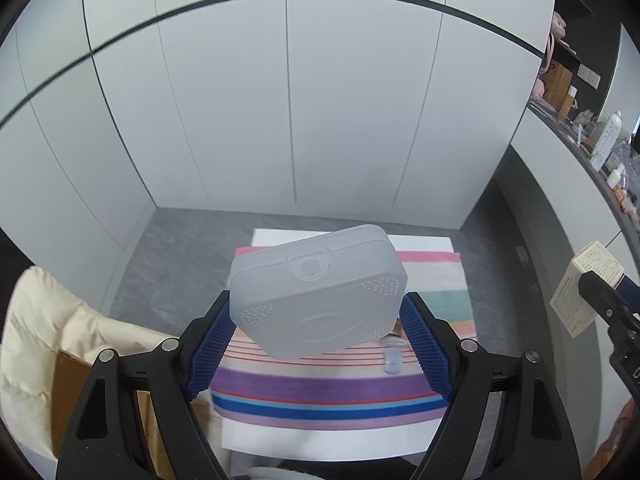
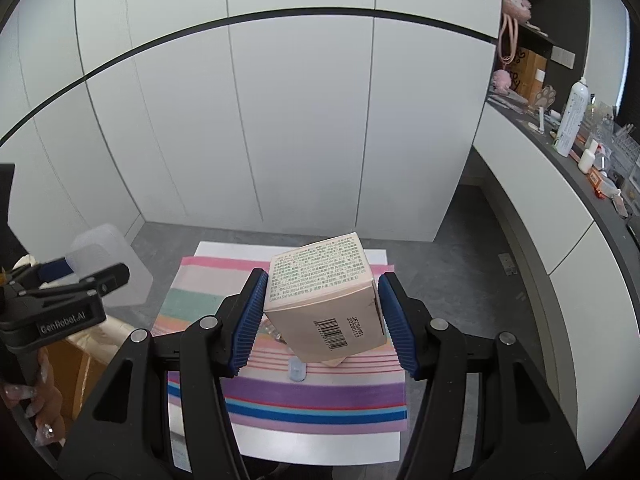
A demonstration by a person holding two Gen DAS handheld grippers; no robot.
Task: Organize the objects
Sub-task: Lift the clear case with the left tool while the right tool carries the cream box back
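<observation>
My left gripper (image 1: pixel 316 320) is shut on a frosted white plastic case (image 1: pixel 318 290) and holds it tilted above the striped cloth (image 1: pixel 332 396). The case also shows at the left of the right wrist view (image 2: pixel 106 266). My right gripper (image 2: pixel 318 314) is shut on a beige carton with printed text and a barcode (image 2: pixel 324 300), held above the same cloth (image 2: pixel 316 400). The carton shows at the right edge of the left wrist view (image 1: pixel 586 286). A small pale capsule-like item (image 1: pixel 393 361) lies on the cloth, also seen in the right wrist view (image 2: pixel 297 371). Other small items lie partly hidden behind the held objects.
The cloth lies on a white table (image 2: pixel 320 446) over grey floor (image 1: pixel 180 264). White cabinet doors (image 1: pixel 288 100) stand behind. A counter at the right (image 2: pixel 576 168) carries bottles and clutter. A cream cushion (image 1: pixel 48 340) and a brown cardboard box (image 1: pixel 68 392) sit at the left.
</observation>
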